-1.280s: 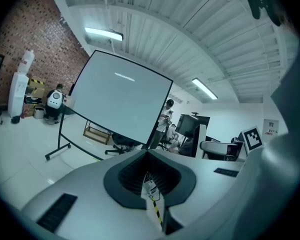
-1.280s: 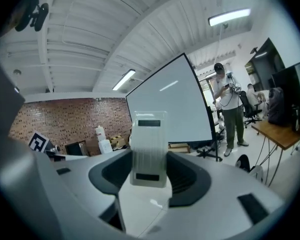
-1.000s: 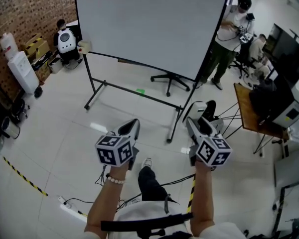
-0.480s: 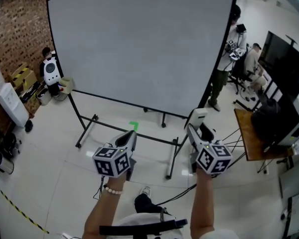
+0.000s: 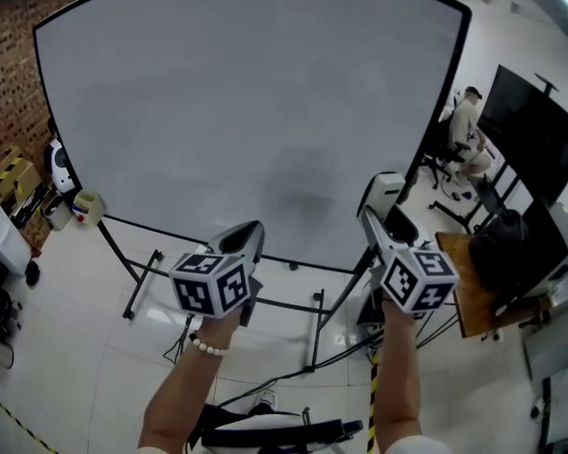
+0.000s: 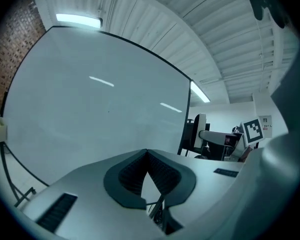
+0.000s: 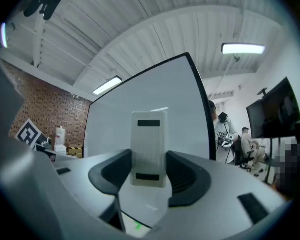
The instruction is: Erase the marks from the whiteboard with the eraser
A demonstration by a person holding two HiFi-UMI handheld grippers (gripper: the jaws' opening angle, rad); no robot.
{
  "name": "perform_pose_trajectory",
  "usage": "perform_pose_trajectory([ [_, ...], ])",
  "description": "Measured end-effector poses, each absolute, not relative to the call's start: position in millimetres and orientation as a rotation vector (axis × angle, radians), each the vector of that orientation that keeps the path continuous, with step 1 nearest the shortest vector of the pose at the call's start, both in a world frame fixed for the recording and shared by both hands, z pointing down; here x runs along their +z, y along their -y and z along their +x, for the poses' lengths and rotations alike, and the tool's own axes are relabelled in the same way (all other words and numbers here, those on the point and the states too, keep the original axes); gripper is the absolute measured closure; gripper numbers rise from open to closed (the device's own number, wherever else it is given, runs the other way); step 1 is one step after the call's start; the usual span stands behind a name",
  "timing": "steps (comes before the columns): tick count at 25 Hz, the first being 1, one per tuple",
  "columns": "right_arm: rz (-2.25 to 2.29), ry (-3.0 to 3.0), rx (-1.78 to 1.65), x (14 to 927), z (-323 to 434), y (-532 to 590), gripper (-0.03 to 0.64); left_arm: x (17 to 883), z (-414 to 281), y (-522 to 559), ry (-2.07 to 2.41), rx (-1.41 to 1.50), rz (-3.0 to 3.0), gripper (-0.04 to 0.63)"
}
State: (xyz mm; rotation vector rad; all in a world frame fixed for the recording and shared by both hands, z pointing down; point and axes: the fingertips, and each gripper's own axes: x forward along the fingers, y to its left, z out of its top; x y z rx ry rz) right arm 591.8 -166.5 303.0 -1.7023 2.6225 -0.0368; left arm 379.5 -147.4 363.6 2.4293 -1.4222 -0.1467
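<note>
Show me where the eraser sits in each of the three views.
Head view: the eraser is right of centre, in front of the whiteboard, near its lower right.
Left gripper view: probably the small white upright piece at right, just past the board's edge.
Right gripper view: centre, upright between the jaws of the right gripper.
Shared landmark: the whiteboard's black right edge.

Top rim of the whiteboard (image 5: 218, 112) beyond the head view's edge — its grey patch (image 5: 303, 185) indistinct.

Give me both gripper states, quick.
Left gripper: shut, nothing in it.
Right gripper: shut on the eraser.
</note>
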Motion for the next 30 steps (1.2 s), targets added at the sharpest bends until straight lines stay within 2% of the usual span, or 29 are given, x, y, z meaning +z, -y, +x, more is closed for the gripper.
perform_pose_trajectory([
  [7, -1.802, -2.542, 0.111, 206.4, 600.5, 204.3, 0.373, 266.5, 396.5, 197.7, 1.29, -0.238, 2.698, 0.609],
  [13, -1.906, -2.363, 0.147, 94.6, 647.0, 232.6, 0.373, 192.9, 427.7, 229.8, 1.203, -0.213, 2.845, 0.607],
  [21, -2.028, -2.275, 0.049, 11.8, 697.5, 282.8, 0.373, 155.0, 468.1, 256.0, 1.107, -0.118, 2.906, 0.607],
  [30, -2.067, -2.348, 0.071, -25.0, 691.0, 305.6, 0.371, 158.0, 480.6, 275.4, 0.97, -0.137, 2.883, 0.607],
])
